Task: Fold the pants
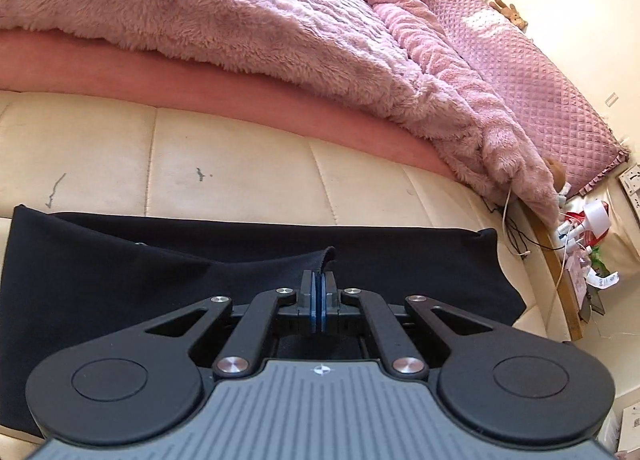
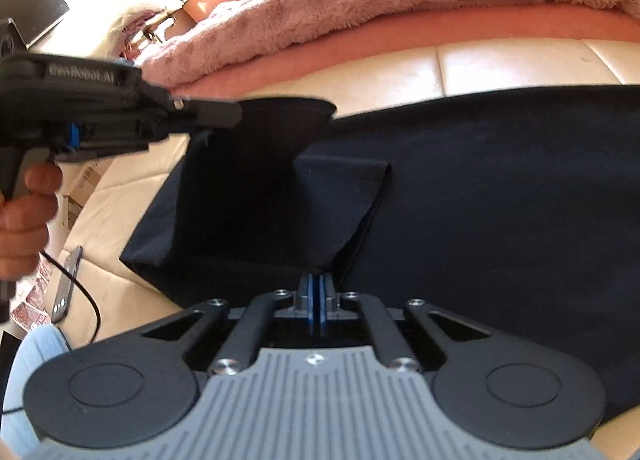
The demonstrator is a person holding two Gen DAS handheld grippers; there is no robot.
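Black pants point(image 2: 500, 188) lie across the cream bed end point(image 1: 240, 156), both grippers' fingers point(image 1: 320, 292) point(image 2: 319, 294) pinching raised cloth corners; lifting them evenly should keep the fold straight.

Black pants point(image 2: 500, 188) run past the right edge.

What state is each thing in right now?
Left hand-held gripper: shut on black pants hem, lifted.
Right hand-held gripper: shut on pants fold.
Black pants: spread on cream bench, two edges raised.
Pink fleece blanket: rumpled, overhanging the bed edge.
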